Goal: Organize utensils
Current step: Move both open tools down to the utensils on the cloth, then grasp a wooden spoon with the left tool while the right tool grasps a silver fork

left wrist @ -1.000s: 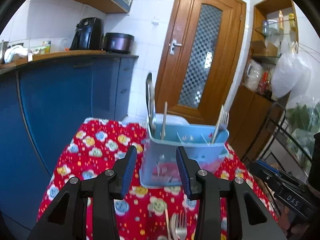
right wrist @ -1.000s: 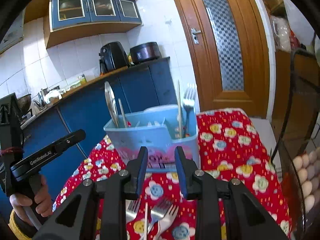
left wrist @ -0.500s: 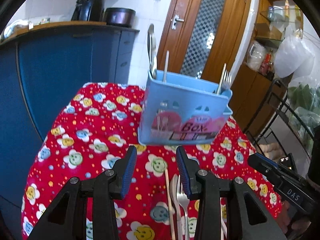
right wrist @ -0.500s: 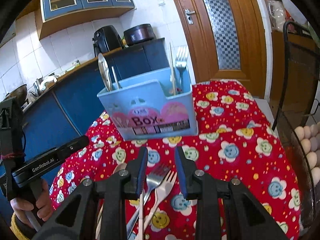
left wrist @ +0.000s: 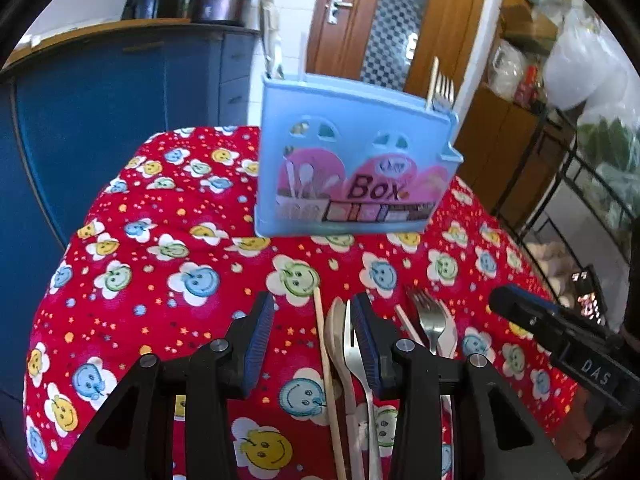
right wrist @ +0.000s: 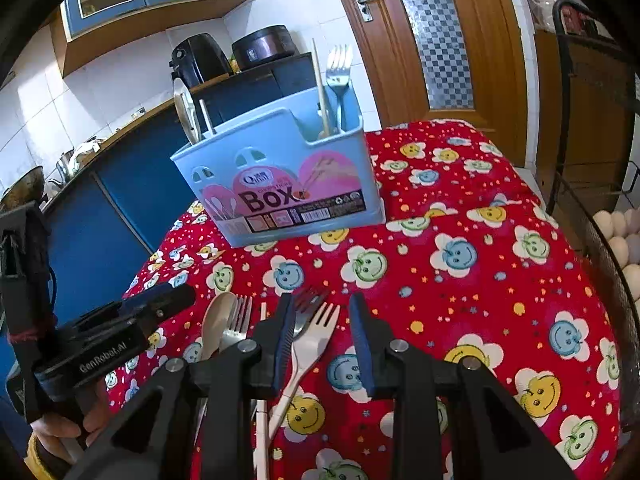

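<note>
Left wrist: the left gripper [left wrist: 313,332] is hanging spread and empty over the chopstick [left wrist: 325,356], spoon [left wrist: 335,336] and fork [left wrist: 353,356] lying before the box [left wrist: 352,168].

Right wrist: the right gripper [right wrist: 323,330], spread, is framing the white fork [right wrist: 316,340]; best centring 1 handle before pinching.

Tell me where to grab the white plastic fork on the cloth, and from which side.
Probably grip the white plastic fork across its narrow neck just below the tines, coming from above. It lies flat on the tablecloth, handle toward the camera, already between the open fingers of the right gripper. A metal fork lies close on its left, so keep the pads narrow.
</note>
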The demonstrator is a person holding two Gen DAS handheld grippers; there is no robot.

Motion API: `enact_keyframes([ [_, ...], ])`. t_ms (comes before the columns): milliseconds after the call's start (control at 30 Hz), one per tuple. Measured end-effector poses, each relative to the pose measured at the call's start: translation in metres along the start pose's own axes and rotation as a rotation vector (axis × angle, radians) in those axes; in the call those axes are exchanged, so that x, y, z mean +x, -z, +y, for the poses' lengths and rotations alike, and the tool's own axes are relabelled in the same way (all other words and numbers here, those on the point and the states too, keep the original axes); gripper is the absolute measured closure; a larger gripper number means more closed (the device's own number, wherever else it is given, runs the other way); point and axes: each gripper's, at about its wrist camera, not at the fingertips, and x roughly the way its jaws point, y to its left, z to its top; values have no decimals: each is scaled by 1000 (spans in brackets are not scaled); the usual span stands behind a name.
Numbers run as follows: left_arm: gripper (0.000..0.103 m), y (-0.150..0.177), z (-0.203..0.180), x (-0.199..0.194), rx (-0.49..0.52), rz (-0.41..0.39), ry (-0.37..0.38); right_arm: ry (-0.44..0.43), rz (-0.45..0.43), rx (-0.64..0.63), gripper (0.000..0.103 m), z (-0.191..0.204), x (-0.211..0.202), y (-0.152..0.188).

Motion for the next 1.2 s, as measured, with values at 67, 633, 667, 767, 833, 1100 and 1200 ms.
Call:
enact_keyframes([
  [67, 61, 2, -1, 5, 11, 15, -10, -2, 8, 9, 73, -2, 2, 1],
  [633, 98, 10, -7, 32, 15, 97, 15, -23, 27, 44, 73, -15, 6, 5],
  [667, 98, 10, -6, 31, 9, 91, 20, -24, 28, 42, 72, -14, 6, 5],
  [767, 100, 7, -2, 25, -13, 64, 28, -29, 31, 36, 72, -12, 7, 5],
  [833, 100, 5, 0, 19, -22, 43, 23, -36, 36, 34, 73, -10, 8, 5],
  [1100, 100, -1, 23, 3, -71, -30, -25, -72, 70, 29, 72, -1, 16, 7],
  [1200, 100, 0, 36, 1, -102, -31, -31, -93, 93, 26, 72, 4, 21, 7],
])
